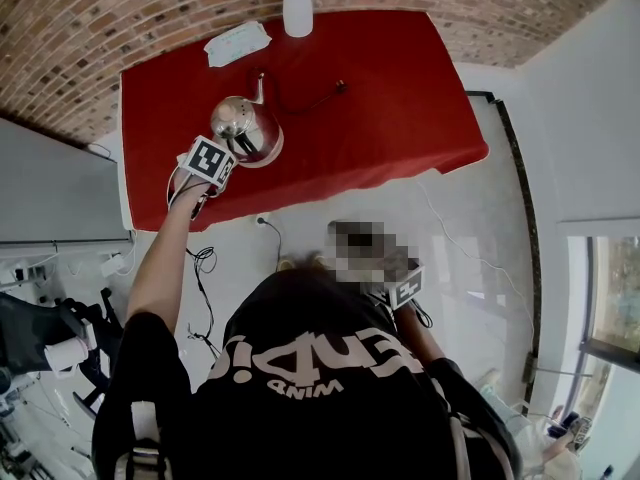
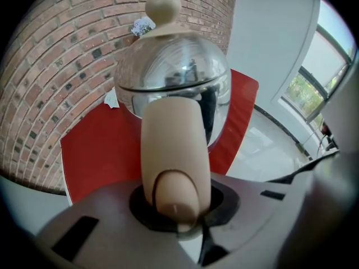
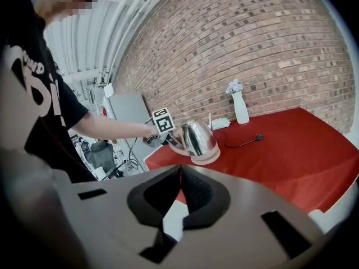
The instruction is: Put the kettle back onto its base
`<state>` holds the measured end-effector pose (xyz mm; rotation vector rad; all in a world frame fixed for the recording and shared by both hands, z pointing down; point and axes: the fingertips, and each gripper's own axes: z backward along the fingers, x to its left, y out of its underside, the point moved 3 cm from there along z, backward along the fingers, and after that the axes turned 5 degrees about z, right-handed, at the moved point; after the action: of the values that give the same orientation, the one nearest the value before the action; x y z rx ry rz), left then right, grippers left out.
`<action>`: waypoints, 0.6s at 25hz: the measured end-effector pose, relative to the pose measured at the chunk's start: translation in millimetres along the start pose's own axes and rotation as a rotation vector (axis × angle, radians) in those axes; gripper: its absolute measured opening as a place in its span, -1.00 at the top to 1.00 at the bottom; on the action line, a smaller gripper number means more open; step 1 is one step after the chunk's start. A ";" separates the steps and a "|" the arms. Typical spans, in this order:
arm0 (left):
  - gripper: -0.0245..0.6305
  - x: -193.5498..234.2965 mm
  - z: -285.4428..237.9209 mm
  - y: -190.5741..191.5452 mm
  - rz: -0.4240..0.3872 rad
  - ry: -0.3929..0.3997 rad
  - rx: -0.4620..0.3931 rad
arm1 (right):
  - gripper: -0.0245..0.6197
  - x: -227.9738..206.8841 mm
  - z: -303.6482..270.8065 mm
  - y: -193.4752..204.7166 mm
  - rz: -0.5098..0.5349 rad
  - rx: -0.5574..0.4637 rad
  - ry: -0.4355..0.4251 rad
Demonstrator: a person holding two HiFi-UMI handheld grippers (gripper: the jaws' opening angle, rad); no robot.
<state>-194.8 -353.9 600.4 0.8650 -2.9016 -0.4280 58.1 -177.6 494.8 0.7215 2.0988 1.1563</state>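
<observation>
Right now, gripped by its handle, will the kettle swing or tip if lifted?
Likely it wants to tilt: the left gripper holds the handle, to one side of the kettle. The polished metal body looks rigid, probably slippery. Any water inside is unseen.

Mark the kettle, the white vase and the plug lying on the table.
kettle (image 1: 243,128), head view, on its shiny body.
white vase (image 1: 297,13), head view, middle of its body.
plug (image 3: 259,136), right gripper view, on its dark head.

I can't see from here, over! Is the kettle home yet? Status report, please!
Left gripper clamped on kettle handle. Right gripper shut, empty, off the table. Kettle looks seated on its base. Cord lies clear behind.
</observation>
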 end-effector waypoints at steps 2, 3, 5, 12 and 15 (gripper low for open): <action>0.76 0.3 0.2 -1.2 -0.006 0.001 0.006 | 0.85 0.2 1.0 2.0 -0.004 0.004 0.002; 0.76 0.4 -0.3 -1.9 -0.012 0.000 0.009 | 0.85 0.1 1.4 2.5 -0.006 0.002 0.004; 0.76 -0.4 -2.3 -2.4 -0.027 -0.006 0.025 | 0.85 0.2 1.7 2.7 -0.008 -0.001 0.009; 0.76 -1.8 -5.4 -4.2 -0.053 -0.025 0.077 | 0.85 -0.8 6.2 8.3 -0.017 -0.002 0.025; 0.75 -2.0 -6.5 -4.5 -0.059 -0.028 0.098 | 0.85 0.8 7.6 10.6 -0.023 -0.002 0.027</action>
<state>-189.7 -358.0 605.3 0.9677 -2.9509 -0.3076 64.9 -168.1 500.6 0.6822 2.1232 1.1612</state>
